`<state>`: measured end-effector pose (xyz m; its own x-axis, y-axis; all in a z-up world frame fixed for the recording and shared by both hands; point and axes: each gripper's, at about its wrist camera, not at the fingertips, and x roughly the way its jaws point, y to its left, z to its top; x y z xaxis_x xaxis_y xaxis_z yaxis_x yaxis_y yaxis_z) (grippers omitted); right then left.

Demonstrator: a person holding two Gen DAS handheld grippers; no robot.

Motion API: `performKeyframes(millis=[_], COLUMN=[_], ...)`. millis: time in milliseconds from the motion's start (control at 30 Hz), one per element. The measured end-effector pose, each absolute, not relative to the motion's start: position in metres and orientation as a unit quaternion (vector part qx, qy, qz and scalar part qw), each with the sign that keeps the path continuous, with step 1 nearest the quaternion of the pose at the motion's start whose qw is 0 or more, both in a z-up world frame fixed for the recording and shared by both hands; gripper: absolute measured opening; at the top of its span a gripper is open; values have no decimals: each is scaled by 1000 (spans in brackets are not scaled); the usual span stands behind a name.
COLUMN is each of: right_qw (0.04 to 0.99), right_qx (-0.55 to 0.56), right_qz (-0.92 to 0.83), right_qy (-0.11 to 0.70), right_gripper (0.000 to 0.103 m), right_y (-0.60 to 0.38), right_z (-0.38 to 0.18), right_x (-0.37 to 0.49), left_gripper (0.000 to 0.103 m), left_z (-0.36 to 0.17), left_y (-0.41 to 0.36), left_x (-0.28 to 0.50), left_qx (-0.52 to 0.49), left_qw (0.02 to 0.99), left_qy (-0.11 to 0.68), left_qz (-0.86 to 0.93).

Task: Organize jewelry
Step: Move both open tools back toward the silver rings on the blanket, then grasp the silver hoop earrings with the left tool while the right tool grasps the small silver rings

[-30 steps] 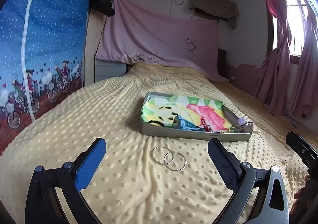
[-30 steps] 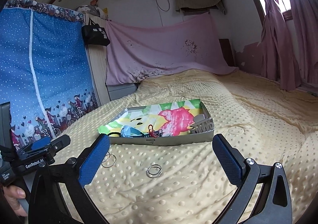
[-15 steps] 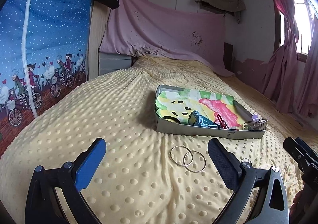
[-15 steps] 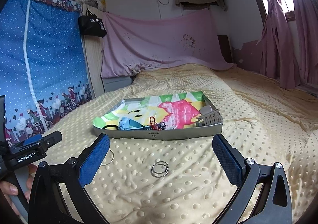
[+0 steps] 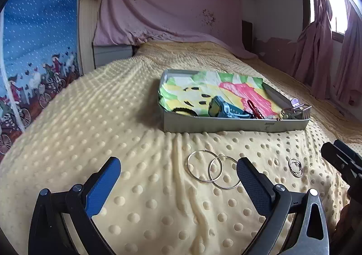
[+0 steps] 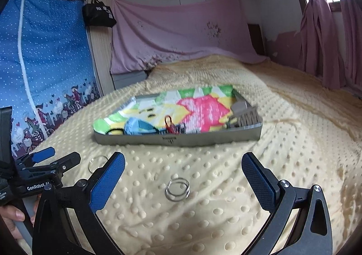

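We're hovering both wide-open tongs, left (image 5: pixel 178 178) and right (image 6: pixel 183 178), empty; centring on the small stacked silver rings (image 6: pixel 177 189) before pinching gently.

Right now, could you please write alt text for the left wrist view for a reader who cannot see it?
The open left gripper hovers low over a dotted yellow blanket, two large hoop earrings lying overlapped just ahead of it. Beyond them sits a grey tray of trinkets; two small rings lie to the right.
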<state>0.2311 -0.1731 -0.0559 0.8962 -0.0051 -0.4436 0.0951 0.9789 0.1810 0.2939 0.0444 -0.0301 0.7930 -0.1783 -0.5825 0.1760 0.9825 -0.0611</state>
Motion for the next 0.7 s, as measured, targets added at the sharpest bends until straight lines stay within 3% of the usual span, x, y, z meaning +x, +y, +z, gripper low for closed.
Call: performKeyframes(millis=[167,200,233,300,633,700], right_qw=[961,959,958,954,940,938], right_qx=[119,121,124,128,129,129], right_qz=[-22,-21,-19,-16,9,12], right_qy=[250,254,259,271,317,321], right_gripper=[100,94,81,69,55,53], right_y=[-178,-179,-180,-180,-174,-173], right_z=[-73,-76,-80,-86,-108,-112], right_x=[241,242,244,247,270,272], left_gripper=[103,103,102,92,64,54], left_z=[-40,-42,-43,-47,-60,-59], left_y=[38,37,35,34,31,32], left_x=[304,306,308,312,327,325], left_qx=[-5,-4,-4,-5,-14,-14], left_qw=[935,933,930,927,914,914], left_qy=[332,336,340,347,376,374], left_qz=[-124,-130,-138,-145,-155,-157])
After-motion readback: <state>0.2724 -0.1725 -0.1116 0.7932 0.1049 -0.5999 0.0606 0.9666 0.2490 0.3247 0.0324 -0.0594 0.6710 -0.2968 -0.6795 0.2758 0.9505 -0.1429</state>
